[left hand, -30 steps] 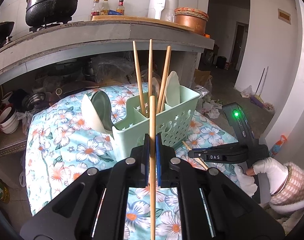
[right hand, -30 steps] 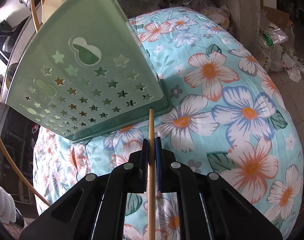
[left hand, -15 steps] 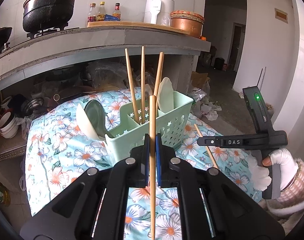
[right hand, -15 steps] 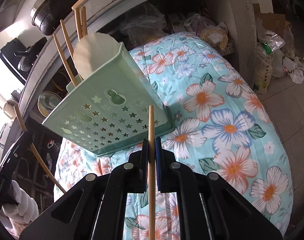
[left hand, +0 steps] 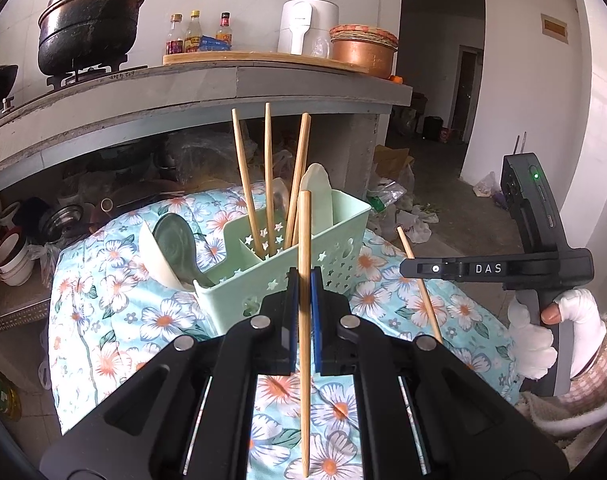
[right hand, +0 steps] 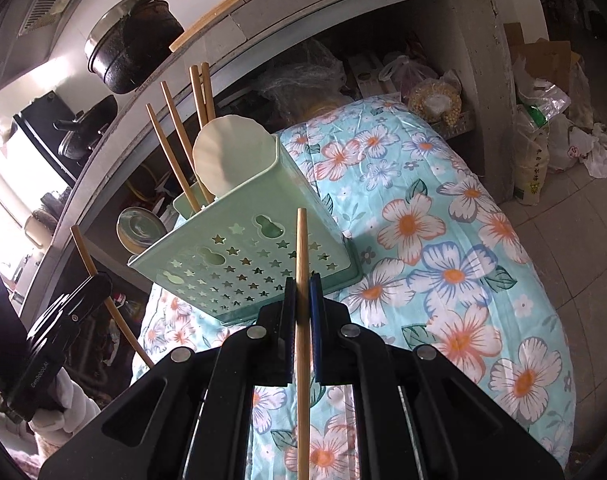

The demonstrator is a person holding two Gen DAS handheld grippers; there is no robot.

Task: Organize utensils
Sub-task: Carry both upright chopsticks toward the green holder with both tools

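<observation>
A pale green utensil basket (left hand: 335,248) (right hand: 239,252) stands on a floral cloth. Three chopsticks (left hand: 268,176) and pale spoons (left hand: 315,188) stand in it. My left gripper (left hand: 303,280) is shut on a wooden chopstick (left hand: 304,240), held upright in front of the basket. My right gripper (right hand: 302,284) is shut on another chopstick (right hand: 302,248), held above the cloth to the right of the basket. In the left wrist view the right gripper (left hand: 407,269) shows at the right with its chopstick (left hand: 419,284).
The floral cloth (right hand: 455,264) covers a low table. A concrete counter (left hand: 183,92) above carries a black pot (left hand: 87,32), bottles and a copper bowl. Bowls and bags sit under the counter and on the floor.
Both grippers have pulled up and back from the basket, each still holding its chopstick. The right gripper has risen from just above the cloth to about basket height.
</observation>
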